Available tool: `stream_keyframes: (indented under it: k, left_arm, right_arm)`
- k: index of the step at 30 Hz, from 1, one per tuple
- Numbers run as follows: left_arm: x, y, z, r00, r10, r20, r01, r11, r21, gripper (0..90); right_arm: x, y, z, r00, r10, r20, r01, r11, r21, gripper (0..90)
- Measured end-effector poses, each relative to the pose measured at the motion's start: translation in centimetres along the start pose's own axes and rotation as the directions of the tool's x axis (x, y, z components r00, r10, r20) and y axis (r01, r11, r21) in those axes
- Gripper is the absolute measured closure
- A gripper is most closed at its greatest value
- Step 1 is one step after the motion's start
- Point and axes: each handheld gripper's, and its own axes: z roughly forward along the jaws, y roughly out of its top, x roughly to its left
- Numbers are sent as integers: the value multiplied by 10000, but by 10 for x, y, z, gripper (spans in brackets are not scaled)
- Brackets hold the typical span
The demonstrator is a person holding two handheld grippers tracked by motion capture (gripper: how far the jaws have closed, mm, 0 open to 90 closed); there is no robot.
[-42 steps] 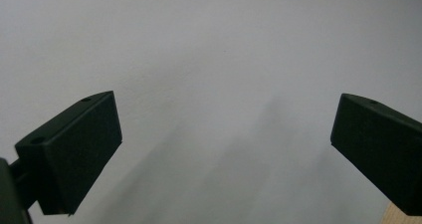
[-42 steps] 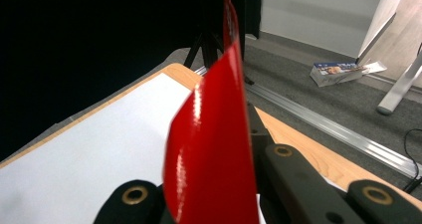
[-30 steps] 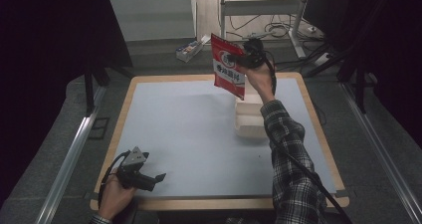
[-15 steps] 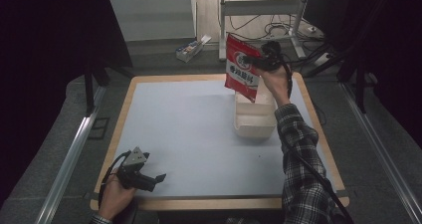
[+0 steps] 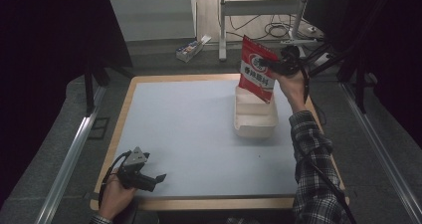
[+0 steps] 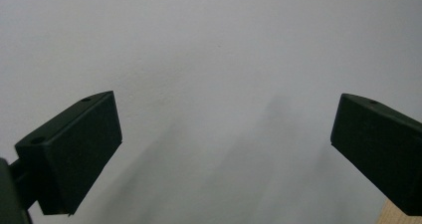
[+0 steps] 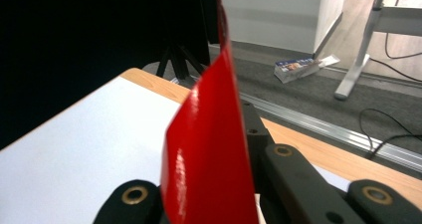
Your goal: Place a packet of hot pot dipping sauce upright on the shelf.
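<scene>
Right gripper [image 5: 272,64] clamped on red bag [image 5: 257,69] above white tray [image 5: 255,126], left gripper [image 5: 158,177] apart.

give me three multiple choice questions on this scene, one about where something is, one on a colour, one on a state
1. Where is the white tray?
A. right half of the table, far side
B. near left corner
C. on the floor

2. What is the main colour of the pouch?
A. green
B. red
C. blue

3. What state are the left tongs in?
A. shut on the pouch
B. shut on the tray
C. open, holding nothing

Answers:
1. A, the high view shows the tray right of centre, toward the far edge.
2. B, the pouch held by the right tongs is red with a white band.
3. C, the left gripper view shows the jaws wide apart over the bare mat.
</scene>
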Motion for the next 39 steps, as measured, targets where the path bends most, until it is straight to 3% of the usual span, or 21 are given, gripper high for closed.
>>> stream_keyframes:
  k: [8, 24, 28, 36, 39]
  left_arm:
    - [0, 0, 1, 10000, 0, -6, 0, 10000, 40, 0]
    - [-1, 0, 1, 10000, 41, -12, -41, 10000, 83, 0]
    - [-1, 1, 2, 10000, 45, -26, -45, 9999, 119, 0]
    - [-1, 1, 3, 10000, 71, -57, -70, 9998, 175, 0]
    - [0, 1, 2, 10000, 80, -52, -79, 9998, 184, 0]
  right_arm:
    - [-9, -10, -6, 9996, 173, 203, -173, 9998, 28, 875]
    - [-7, -30, 14, 9996, 104, 250, -120, 9978, 654, 870]
    - [-8, -35, 15, 9990, -84, 439, 54, 9977, 683, 857]
    - [-7, -39, 20, 9926, -591, 1057, 447, 9900, 1342, 820]
    - [-5, -40, 23, 9914, -644, 1138, 474, 9882, 1458, 762]
